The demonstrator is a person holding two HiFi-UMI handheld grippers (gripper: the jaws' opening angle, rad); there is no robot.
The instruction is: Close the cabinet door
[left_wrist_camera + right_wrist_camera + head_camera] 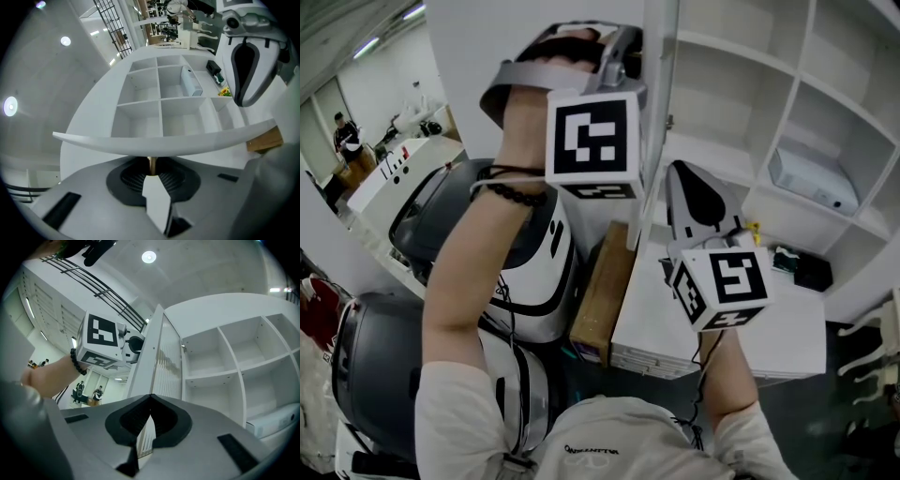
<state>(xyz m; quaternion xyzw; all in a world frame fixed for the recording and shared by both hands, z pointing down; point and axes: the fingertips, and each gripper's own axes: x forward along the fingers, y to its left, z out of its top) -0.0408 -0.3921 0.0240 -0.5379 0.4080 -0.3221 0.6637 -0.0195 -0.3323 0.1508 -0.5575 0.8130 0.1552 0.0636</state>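
White cabinet door (654, 159) stands swung wide from its frame, seen edge-on as a pale strip down the upper middle of the head view, with the open shelves of the cabinet (787, 94) spread across the right of the frame. The left gripper (630, 58), raised at the top centre, meets the door at its free edge. In the left gripper view its jaws are closed partway on a slim brass-coloured handle (151, 164) (a handle by the look of it, though only a sliver shows) just under the door's edge.

The right gripper (678, 173) hangs lower, at the centre right of the head view and just to the right of the door, in front of the shelves. Its jaws are together and carry nothing; through the slit between them its own view shows only the door's ribbed pane (164, 362).

The step in hand appears to be the grasp itself: hold taken, the swing not yet begun. The next move likely calls for carrying the free edge in an arc towards the shelves at the right while keeping the clamp firm. The right gripper probably has to draw clear first, since it sits in the door's likely path.
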